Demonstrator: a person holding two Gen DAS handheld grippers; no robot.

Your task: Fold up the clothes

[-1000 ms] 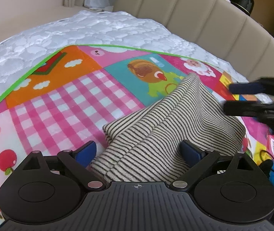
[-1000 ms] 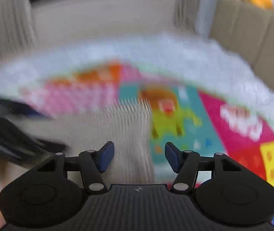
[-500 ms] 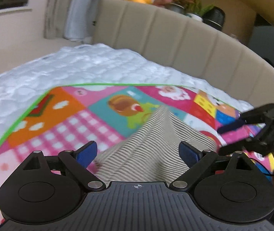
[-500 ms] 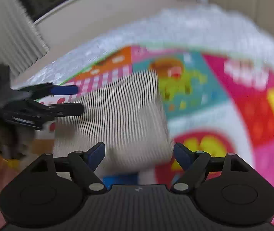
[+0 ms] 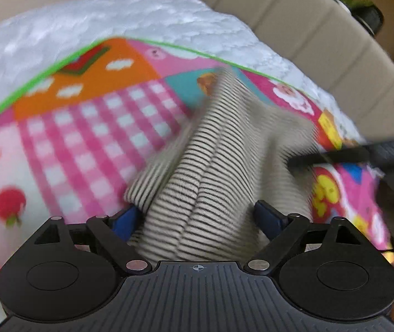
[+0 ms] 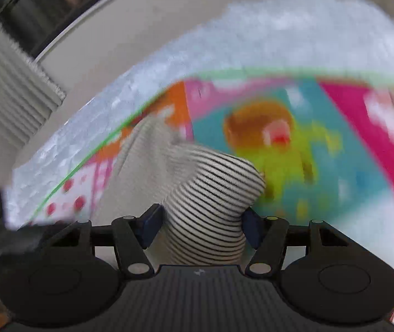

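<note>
We find both wrist cameras mounted behind their claws, looking forward and down, very close over the cream black-striped knit garment. Both views share that garment and the bright patchwork cartoon play mat on the white quilted bed.

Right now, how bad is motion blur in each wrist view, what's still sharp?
Left wrist: striped garment near the left tongs is sharp; play mat is moderately smeared. Right wrist: mat and white quilt heavily blurred; only garment at the right tongs is crisp.
</note>
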